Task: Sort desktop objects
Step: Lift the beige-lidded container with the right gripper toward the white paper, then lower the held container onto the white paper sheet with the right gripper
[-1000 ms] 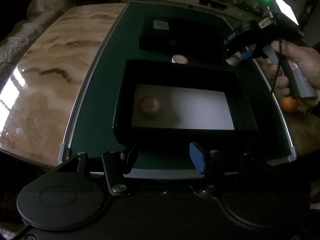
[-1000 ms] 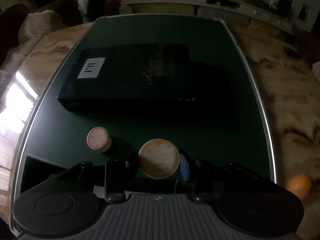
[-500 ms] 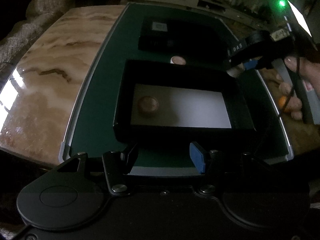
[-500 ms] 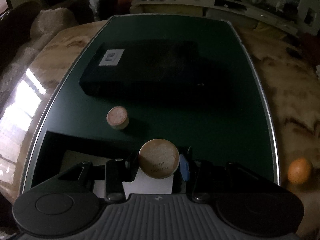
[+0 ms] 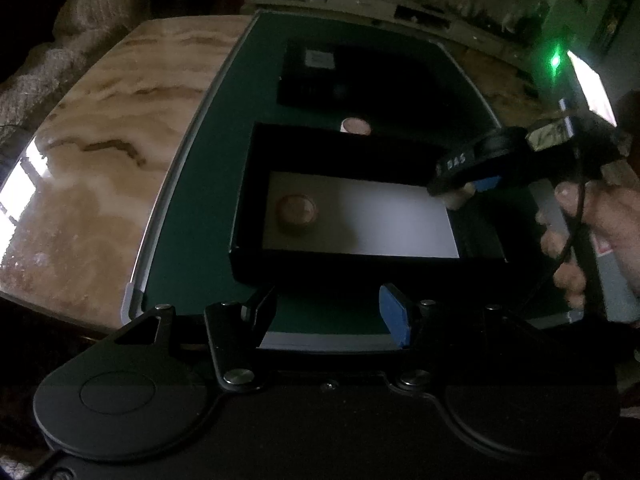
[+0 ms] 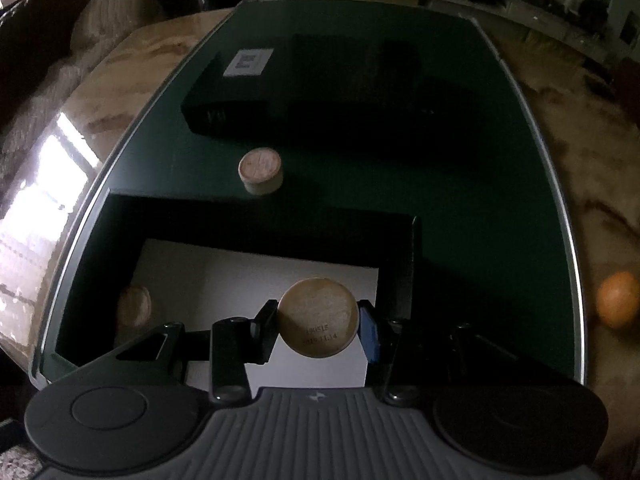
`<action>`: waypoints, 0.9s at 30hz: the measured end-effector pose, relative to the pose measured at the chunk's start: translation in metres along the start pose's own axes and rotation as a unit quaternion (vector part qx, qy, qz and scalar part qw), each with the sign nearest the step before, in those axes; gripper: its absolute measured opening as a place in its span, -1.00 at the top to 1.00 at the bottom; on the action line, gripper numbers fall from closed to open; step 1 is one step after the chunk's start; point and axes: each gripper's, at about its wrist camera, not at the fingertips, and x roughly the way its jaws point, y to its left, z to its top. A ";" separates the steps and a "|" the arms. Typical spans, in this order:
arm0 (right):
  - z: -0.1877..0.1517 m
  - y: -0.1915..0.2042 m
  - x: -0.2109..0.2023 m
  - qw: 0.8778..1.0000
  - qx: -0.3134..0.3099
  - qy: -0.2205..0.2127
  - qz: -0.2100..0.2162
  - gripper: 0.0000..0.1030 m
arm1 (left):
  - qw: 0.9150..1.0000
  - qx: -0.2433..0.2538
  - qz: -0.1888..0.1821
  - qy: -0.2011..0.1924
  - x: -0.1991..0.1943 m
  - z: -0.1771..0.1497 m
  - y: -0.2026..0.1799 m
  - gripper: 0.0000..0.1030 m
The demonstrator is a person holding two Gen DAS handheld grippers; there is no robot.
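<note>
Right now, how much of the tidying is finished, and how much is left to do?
One wooden disc already lies in the open black box. A second disc is clamped in the right gripper above the box's white floor, not yet released. A third disc sits outside on the green mat. The left gripper is open and holds nothing.
</note>
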 end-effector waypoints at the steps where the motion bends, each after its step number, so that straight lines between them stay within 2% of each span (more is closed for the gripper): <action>1: -0.001 0.001 0.001 1.000 -0.001 0.002 0.000 0.13 | 1.000 0.000 0.000 0.000 -0.001 0.000 0.000 -0.09; 27: -0.020 0.005 0.031 0.999 0.000 0.034 -0.016 0.13 | 1.000 -0.001 -0.001 0.003 0.001 0.001 0.001 -0.09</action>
